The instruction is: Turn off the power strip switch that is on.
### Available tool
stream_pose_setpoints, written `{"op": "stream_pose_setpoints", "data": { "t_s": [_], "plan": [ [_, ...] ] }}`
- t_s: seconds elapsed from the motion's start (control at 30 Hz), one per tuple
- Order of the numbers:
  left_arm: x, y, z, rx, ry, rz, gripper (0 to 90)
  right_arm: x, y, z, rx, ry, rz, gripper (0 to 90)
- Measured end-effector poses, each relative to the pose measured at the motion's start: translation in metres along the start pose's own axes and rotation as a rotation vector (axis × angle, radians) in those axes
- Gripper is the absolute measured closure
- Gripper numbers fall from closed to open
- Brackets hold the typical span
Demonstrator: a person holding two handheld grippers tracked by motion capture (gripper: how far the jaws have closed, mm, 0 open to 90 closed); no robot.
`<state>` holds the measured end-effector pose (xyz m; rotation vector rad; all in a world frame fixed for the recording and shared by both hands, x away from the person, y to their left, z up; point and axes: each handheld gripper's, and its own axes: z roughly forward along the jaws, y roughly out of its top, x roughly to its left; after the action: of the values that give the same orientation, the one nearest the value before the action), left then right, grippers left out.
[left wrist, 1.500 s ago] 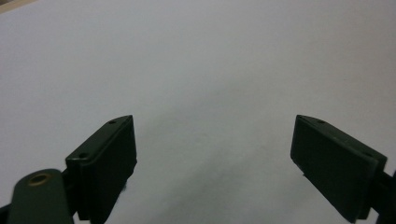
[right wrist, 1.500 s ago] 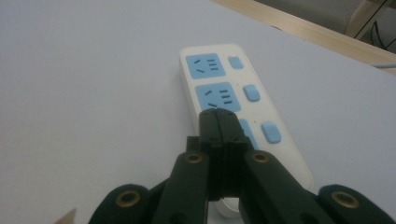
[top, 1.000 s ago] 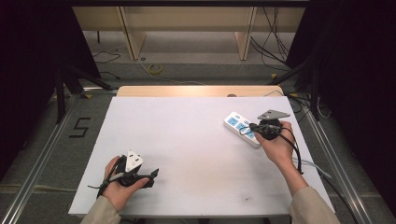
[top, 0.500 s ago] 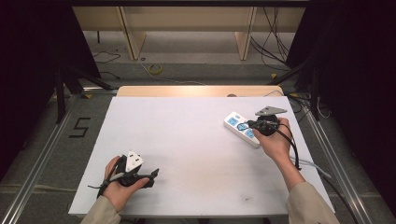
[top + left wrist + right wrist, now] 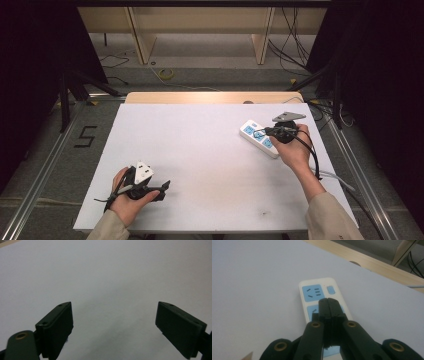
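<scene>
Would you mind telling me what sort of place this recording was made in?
Probably a lab or recording workspace, not a home: a white table stands inside dark curtains, loose cables lie on the floor behind it, and a number 5 is taped on the floor beside it.

A white table (image 5: 210, 150) bears a white-and-blue power strip (image 5: 256, 137) near its right edge.

White table (image 5: 210, 150) with wooden strip (image 5: 210, 97) along far edge. Black "5" mark (image 5: 85, 136) on floor at left. Yellow cable coil (image 5: 166, 74) on floor beyond; wooden shelf legs (image 5: 141, 37) behind.
</scene>
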<state>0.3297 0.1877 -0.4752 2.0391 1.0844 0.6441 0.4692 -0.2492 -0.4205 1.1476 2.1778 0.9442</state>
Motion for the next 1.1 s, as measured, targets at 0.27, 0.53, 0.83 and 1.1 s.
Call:
{"op": "stream_pose_setpoints", "data": {
  "t_s": [0.27,0.53,0.83,1.1],
  "plan": [
    [0.000,0.000,0.000,0.000,-0.001,-0.001,14.4,-0.002,0.003,0.003,0.010,-0.004,0.003,90.0],
    [0.000,0.000,0.000,0.003,-0.003,0.001,14.4,-0.003,0.003,0.008,0.022,-0.004,0.005,90.0],
    [0.000,0.000,0.001,0.000,-0.003,-0.003,14.4,-0.007,0.005,0.012,0.036,-0.013,0.007,90.0],
    [0.000,0.000,0.000,0.001,-0.003,-0.002,14.4,-0.008,0.007,0.018,0.044,-0.016,0.011,90.0]
  ]
}}
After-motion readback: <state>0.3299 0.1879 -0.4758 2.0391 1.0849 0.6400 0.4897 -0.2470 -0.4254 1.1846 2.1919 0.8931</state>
